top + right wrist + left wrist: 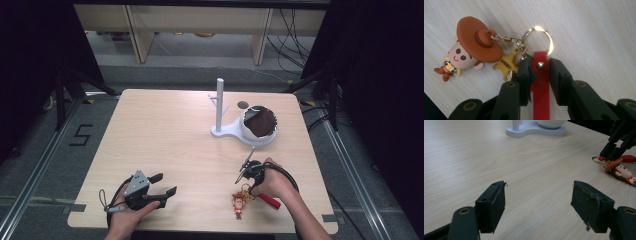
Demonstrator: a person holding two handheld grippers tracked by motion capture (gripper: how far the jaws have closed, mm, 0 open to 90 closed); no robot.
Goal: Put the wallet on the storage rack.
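A keychain lies on the table near its front right edge: a cowboy figure with a brown hat [474, 47], a yellow sheriff star [506, 65], a metal ring [541, 37] and a red strap [540, 100]. My right gripper [540, 63] points down at it with its jaws pressed on both sides of the red strap just below the ring. From above, the figure [239, 202] lies beside my right gripper [255, 186]. My left gripper [167, 183] rests low over bare wood at the front left, open wide with nothing between its pads [492, 205].
A white stand [220, 107] with an upright peg and side hooks rises at the back right of the table [165, 130]. On its base sits a white bowl [259, 125] with something dark brown inside. A small dark round spot [243, 104] lies behind it.
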